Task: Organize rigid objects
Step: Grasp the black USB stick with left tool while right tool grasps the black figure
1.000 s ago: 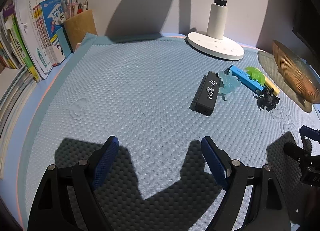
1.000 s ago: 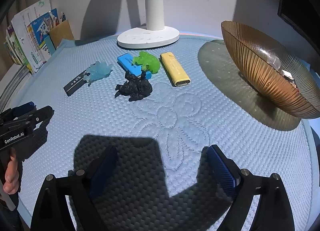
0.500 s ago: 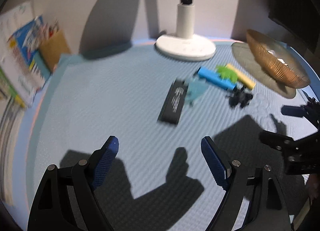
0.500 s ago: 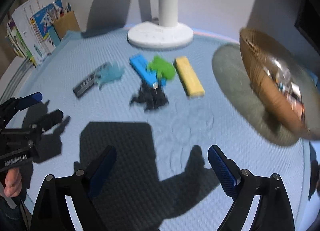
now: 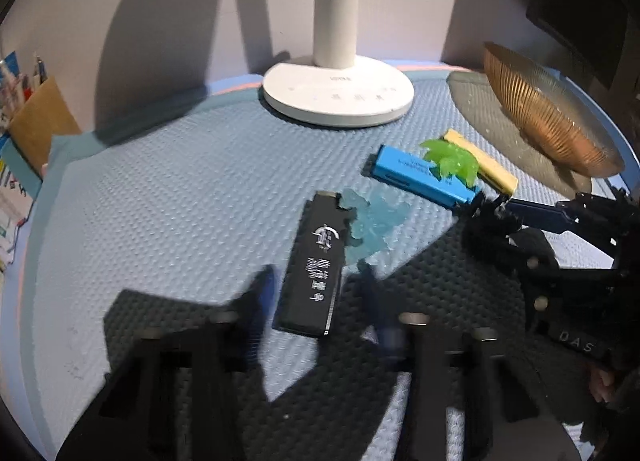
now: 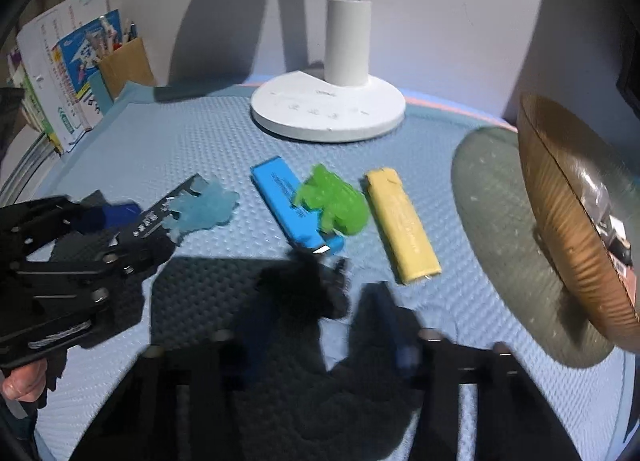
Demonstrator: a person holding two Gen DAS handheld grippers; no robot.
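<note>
A black lighter (image 5: pixel 316 265) lies on the blue mat, its near end between the fingers of my open left gripper (image 5: pixel 318 293). A pale blue figurine (image 5: pixel 374 225) touches its right side. A blue lighter (image 6: pixel 294 207), a green figurine (image 6: pixel 334 201) and a yellow lighter (image 6: pixel 402 223) lie in a row. A black figurine (image 6: pixel 308 289) sits between the fingers of my open right gripper (image 6: pixel 320 321), blurred. The right gripper also shows in the left wrist view (image 5: pixel 500 221), around the black figurine (image 5: pixel 490 221).
A white lamp base (image 5: pixel 338 91) stands at the back. A ribbed amber bowl (image 6: pixel 568 213) with items inside sits at the right. Books (image 6: pixel 60 73) and a pen holder (image 6: pixel 124 65) stand at the back left.
Both grippers moved forward and down. The left now straddles the black lighter's near end; the right now straddles the black figurine. Both stay open.
</note>
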